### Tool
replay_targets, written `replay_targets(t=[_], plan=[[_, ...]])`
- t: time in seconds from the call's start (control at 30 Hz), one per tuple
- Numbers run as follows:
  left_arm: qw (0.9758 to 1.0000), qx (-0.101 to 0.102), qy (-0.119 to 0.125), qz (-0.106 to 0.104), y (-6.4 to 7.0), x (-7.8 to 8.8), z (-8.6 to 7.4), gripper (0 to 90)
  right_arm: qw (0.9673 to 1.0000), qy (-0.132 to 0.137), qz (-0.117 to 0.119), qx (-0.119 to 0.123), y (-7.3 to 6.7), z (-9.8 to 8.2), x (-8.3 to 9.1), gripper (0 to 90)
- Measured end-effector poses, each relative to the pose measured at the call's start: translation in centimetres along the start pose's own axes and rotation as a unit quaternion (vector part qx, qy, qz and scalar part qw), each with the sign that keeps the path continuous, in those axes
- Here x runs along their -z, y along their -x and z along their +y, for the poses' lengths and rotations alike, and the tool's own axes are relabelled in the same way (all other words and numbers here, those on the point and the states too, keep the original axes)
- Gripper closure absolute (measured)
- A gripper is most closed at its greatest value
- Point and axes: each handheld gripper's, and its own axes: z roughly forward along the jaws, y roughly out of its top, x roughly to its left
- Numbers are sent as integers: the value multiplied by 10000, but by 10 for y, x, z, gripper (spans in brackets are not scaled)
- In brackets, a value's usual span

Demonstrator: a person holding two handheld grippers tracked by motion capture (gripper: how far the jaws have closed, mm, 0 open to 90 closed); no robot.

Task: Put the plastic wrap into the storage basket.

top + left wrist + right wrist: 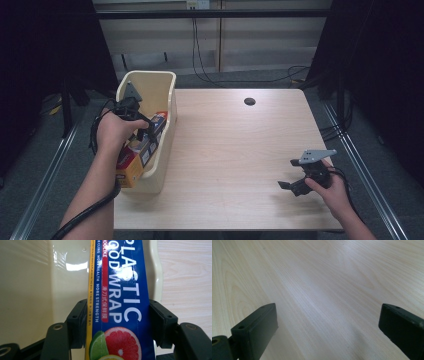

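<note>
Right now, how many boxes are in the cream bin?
1: the plastic wrap box lies slanted in the cream bin, held by the left gripper. Others may be hidden beneath.

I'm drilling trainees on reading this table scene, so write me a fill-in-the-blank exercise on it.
1. The left hand-held gripper is shut on a long box printed with the words plastic food ____.
2. That box lies in a cream-coloured ____ at the table's left edge.
3. The jaws of the right hand-held gripper stand ____, with nothing between them.
4. Near the far edge of the wooden table is a small dark round ____.

Missing words: wrap; bin; open; hole
</note>
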Motion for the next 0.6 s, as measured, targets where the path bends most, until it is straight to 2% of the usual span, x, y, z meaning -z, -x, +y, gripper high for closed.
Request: replay_targets(t=[0.6], plan=[[9999, 88, -136, 11, -3, -13, 1, 384, 10000, -24, 15, 5, 0, 0, -1, 18]])
